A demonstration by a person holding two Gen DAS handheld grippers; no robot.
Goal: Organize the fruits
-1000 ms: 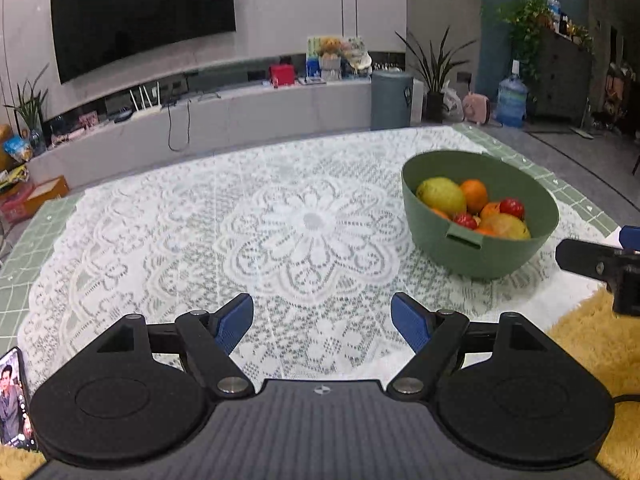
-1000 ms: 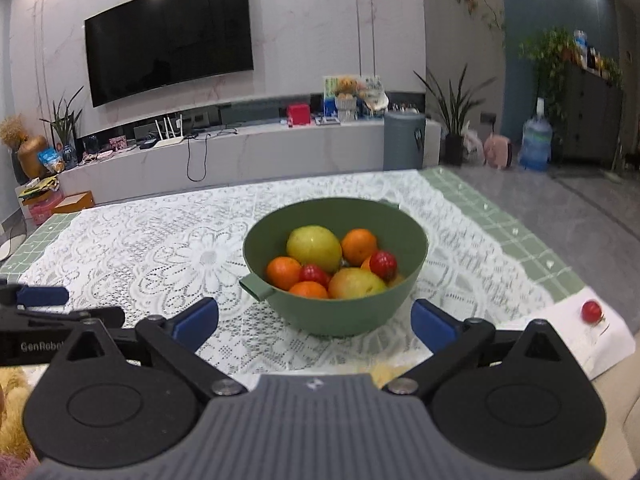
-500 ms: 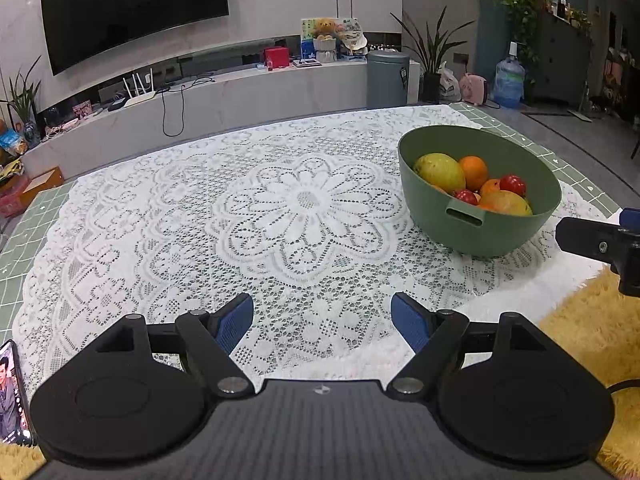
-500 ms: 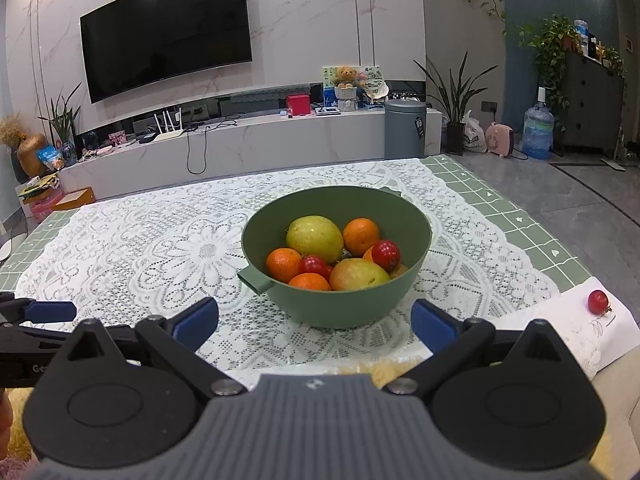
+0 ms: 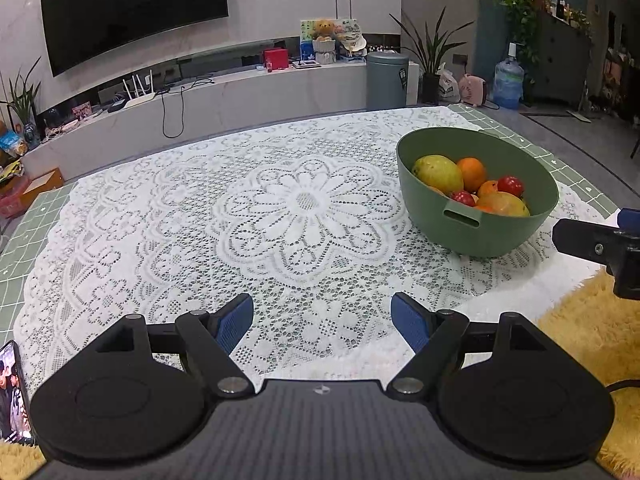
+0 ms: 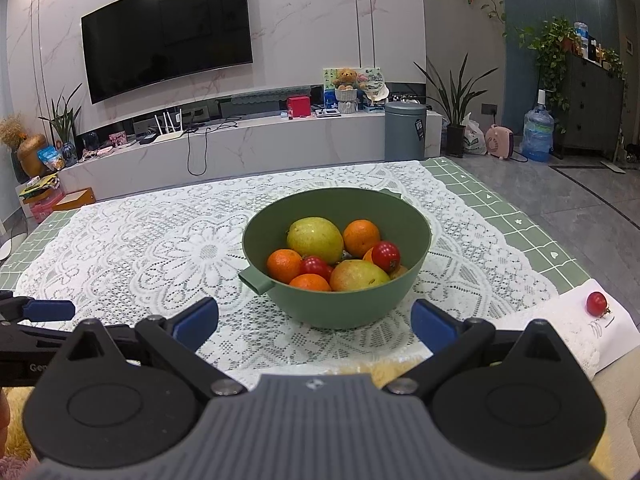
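Both the left gripper (image 5: 322, 320) and the right gripper (image 6: 315, 322) hang above the near edge of the lace tablecloth (image 5: 224, 216), jaws spread wide and holding nothing. The green bowl (image 6: 340, 308) of fruit sits just ahead of the right gripper, and a lone tomato (image 6: 596, 303) lies well apart near the table's right edge.

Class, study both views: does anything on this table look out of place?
Yes. One small red fruit lies alone on white paper at the table's right edge, apart from the green bowl holding the other fruit.

Fruits (image 6: 316, 238) in bowl (image 6: 344, 308) on tablecloth (image 6: 160, 248); 1 tomato (image 6: 596, 303) right
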